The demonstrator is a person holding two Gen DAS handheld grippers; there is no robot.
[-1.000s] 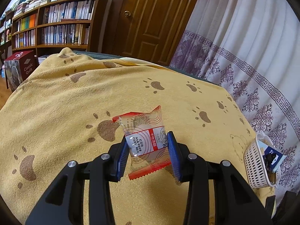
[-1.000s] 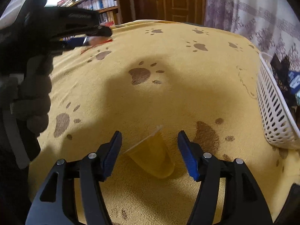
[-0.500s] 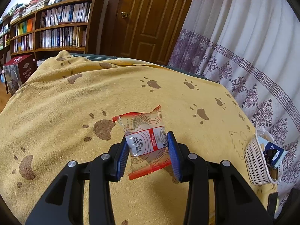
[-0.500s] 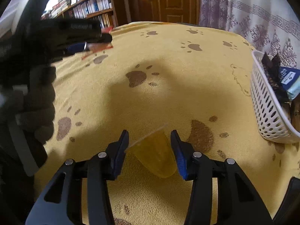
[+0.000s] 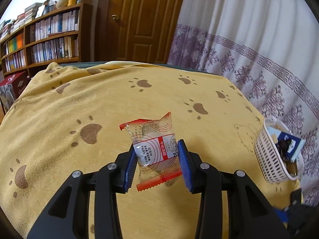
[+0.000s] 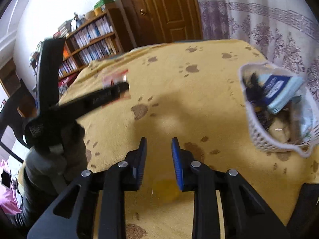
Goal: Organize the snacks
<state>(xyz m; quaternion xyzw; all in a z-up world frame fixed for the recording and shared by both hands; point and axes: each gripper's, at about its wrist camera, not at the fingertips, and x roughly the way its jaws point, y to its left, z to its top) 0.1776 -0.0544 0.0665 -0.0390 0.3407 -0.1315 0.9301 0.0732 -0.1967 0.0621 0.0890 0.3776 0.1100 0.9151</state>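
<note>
My left gripper [image 5: 157, 151] is shut on a clear snack packet with red edges [image 5: 153, 145] and holds it above the yellow paw-print blanket [image 5: 59, 119]. It also shows in the right wrist view [image 6: 117, 83] with the packet [image 6: 114, 77]. My right gripper [image 6: 159, 149] has narrow-set jaws with nothing between the fingertips; a yellow jelly cup [image 6: 165, 191] lies on the blanket low between the fingers, near their base. A white basket [image 6: 257, 135] with snacks stands at the right; it also shows in the left wrist view [image 5: 269, 155].
A bookshelf [image 5: 45, 39] and a wooden door [image 5: 139, 20] stand behind the bed. A patterned curtain [image 5: 259, 59] hangs at the right. A red box [image 5: 12, 87] sits at the far left, off the bed.
My right gripper has closed its jaws further, risen and tilted up; the jelly cup now sits lower, near the finger bases. My left gripper has kept its hold on the packet and lifted a little.
</note>
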